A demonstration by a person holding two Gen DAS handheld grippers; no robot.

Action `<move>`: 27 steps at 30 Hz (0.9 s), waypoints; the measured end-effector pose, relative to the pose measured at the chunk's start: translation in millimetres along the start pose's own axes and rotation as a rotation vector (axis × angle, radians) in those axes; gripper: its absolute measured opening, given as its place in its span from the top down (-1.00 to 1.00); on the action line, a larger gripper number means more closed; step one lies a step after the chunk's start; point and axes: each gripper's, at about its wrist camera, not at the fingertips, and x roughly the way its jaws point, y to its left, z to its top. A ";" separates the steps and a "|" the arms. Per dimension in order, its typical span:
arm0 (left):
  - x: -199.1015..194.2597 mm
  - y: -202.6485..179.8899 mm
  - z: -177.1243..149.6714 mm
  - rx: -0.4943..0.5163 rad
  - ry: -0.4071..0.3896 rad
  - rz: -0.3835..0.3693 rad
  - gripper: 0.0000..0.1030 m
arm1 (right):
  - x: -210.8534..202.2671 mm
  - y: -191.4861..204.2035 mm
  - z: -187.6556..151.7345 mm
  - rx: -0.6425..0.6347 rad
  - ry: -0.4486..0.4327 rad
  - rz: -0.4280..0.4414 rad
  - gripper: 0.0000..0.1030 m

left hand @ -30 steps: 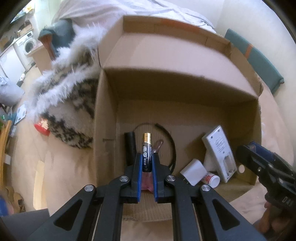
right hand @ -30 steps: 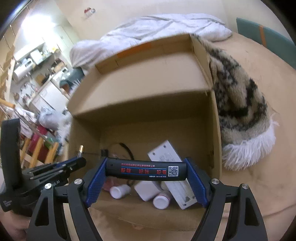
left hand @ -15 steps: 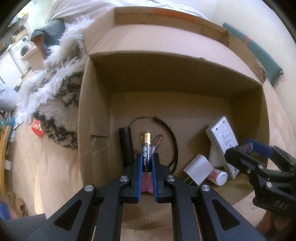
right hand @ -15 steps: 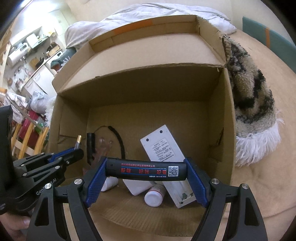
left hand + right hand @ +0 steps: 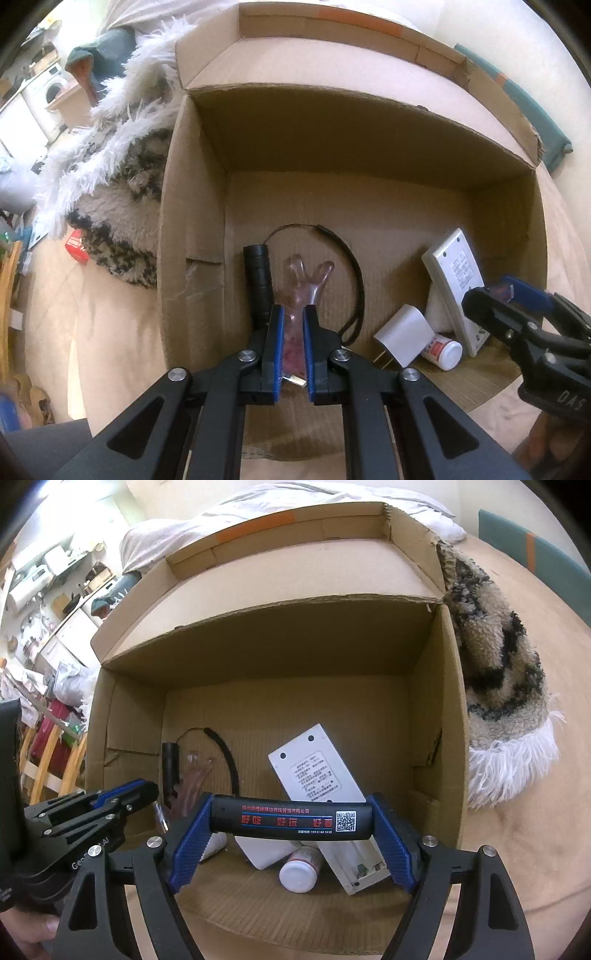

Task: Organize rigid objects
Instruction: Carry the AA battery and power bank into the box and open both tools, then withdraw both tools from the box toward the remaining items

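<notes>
An open cardboard box (image 5: 192,221) (image 5: 454,738) lies on a beige bed. Inside are a black cylinder with a strap (image 5: 258,280), a clear pink piece (image 5: 306,273), a white plug (image 5: 404,341), a small white bottle (image 5: 299,871) and a white power strip (image 5: 317,771). My left gripper (image 5: 293,317) (image 5: 147,788) hangs over the box's left side, pads nearly together with no battery upright between them. A slim battery (image 5: 159,816) shows just under its tips. My right gripper (image 5: 291,825) (image 5: 495,295) is shut across the ends of a black tube (image 5: 288,821) with red print, above the box's front.
A furry patterned blanket (image 5: 110,177) (image 5: 506,686) presses against the box's outer side. A red packet (image 5: 75,245) lies on the bed beside it. A hand (image 5: 33,934) holds the left gripper. A white duvet is heaped behind the box.
Both grippers sank toward the box opening. The battery that stood between the left pads has slipped down out of them. The black tube stays in the right gripper.
</notes>
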 end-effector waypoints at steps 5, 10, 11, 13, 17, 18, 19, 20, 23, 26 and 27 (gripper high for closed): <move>-3.3 -0.9 0.4 -0.005 0.008 -0.005 0.38 | -5.5 -5.8 1.2 0.041 -0.022 0.053 -1.00; -10.4 -0.7 -0.2 -0.024 -0.023 -0.013 -0.19 | -13.7 -5.1 3.6 0.042 -0.061 0.079 -1.00; -11.3 -0.6 0.1 -0.025 -0.022 -0.012 -0.19 | -13.8 -5.2 3.6 0.041 -0.060 0.080 -1.00; -11.9 1.4 0.5 -0.032 -0.011 -0.010 -0.20 | -14.3 -5.5 3.7 0.041 -0.060 0.079 -1.00; -11.0 7.9 1.9 -0.047 0.004 -0.002 -0.20 | -14.6 -5.4 4.7 0.042 -0.066 0.076 -1.00; -11.1 8.9 1.9 -0.049 0.005 -0.001 -0.20 | -14.8 -5.5 4.8 0.043 -0.067 0.074 -1.00; -9.0 12.3 4.2 -0.051 0.004 0.001 -0.20 | -14.6 -5.7 5.0 0.043 -0.067 0.072 -1.00; -9.4 13.6 4.5 -0.052 0.001 0.003 -0.20 | -14.3 -6.0 5.3 0.045 -0.068 0.072 -1.00; -14.4 15.2 5.0 -0.045 -0.018 0.008 -0.20 | -15.6 -6.3 4.8 0.047 -0.071 0.069 -1.00; -21.5 14.1 5.3 -0.028 -0.039 0.009 -0.20 | -16.5 -4.2 5.8 0.050 -0.076 0.066 -1.00; -24.9 13.7 5.3 -0.020 -0.046 0.012 -0.20 | -17.8 -4.6 5.0 0.051 -0.078 0.065 -1.00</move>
